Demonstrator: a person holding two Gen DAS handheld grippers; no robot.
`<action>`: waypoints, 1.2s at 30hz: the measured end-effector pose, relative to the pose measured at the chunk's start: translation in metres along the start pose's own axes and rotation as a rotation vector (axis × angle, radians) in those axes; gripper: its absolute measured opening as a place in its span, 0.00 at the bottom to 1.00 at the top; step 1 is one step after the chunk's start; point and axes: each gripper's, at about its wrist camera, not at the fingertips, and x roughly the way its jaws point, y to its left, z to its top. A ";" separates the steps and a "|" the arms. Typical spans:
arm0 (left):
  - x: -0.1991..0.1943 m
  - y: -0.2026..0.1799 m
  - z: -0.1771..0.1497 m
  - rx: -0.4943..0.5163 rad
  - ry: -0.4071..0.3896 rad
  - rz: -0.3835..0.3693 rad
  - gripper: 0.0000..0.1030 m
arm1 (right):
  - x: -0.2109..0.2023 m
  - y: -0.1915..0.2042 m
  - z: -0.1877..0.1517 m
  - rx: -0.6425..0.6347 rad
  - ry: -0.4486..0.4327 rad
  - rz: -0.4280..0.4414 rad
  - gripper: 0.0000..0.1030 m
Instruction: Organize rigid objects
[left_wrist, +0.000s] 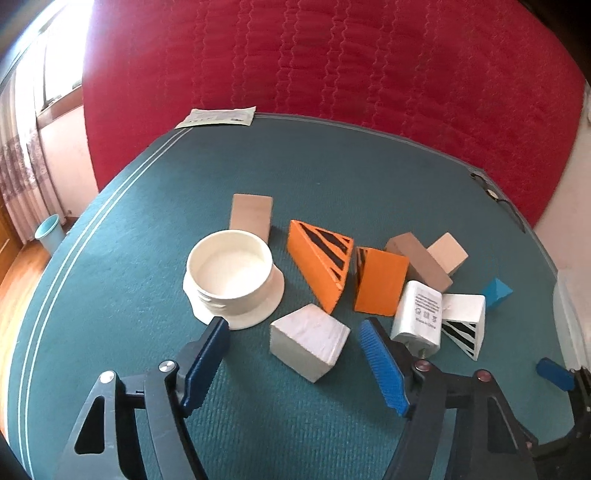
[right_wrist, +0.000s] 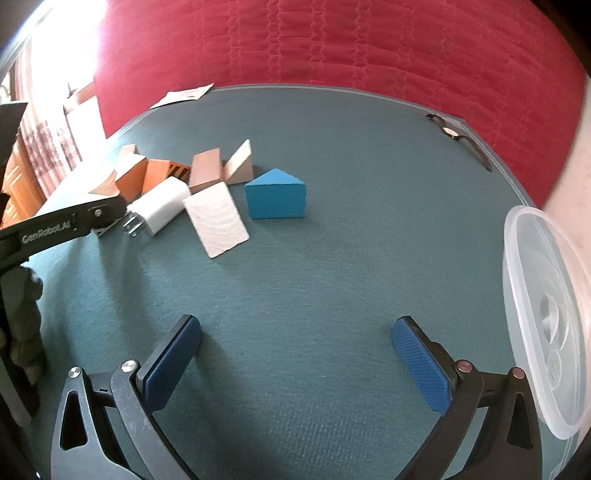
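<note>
Between parted left jaws, white wedge block (left_wrist: 309, 341).

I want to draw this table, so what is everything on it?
tub: 1, white, left on green table
orange wedges: 2, black stripes, middle
white wedges: 2, front; one striped
charger: 1, white, between wedges
wood blocks: 3, tan and brown, behind
blue wedge: 1, right
clear lid: 1, far right
paper: 1, back edge
watch: 1, back right
left gripper: jaws open around front white wedge
right gripper: jaws open, empty
</note>
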 end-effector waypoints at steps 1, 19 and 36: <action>0.000 0.000 -0.001 0.004 0.000 -0.007 0.68 | 0.000 0.002 0.000 -0.009 -0.001 0.007 1.00; -0.010 -0.010 -0.011 0.076 0.000 -0.070 0.41 | -0.005 0.003 -0.001 -0.032 -0.022 0.075 0.97; -0.018 -0.007 -0.021 0.075 0.005 -0.086 0.41 | 0.018 0.035 0.042 -0.165 -0.018 0.156 0.59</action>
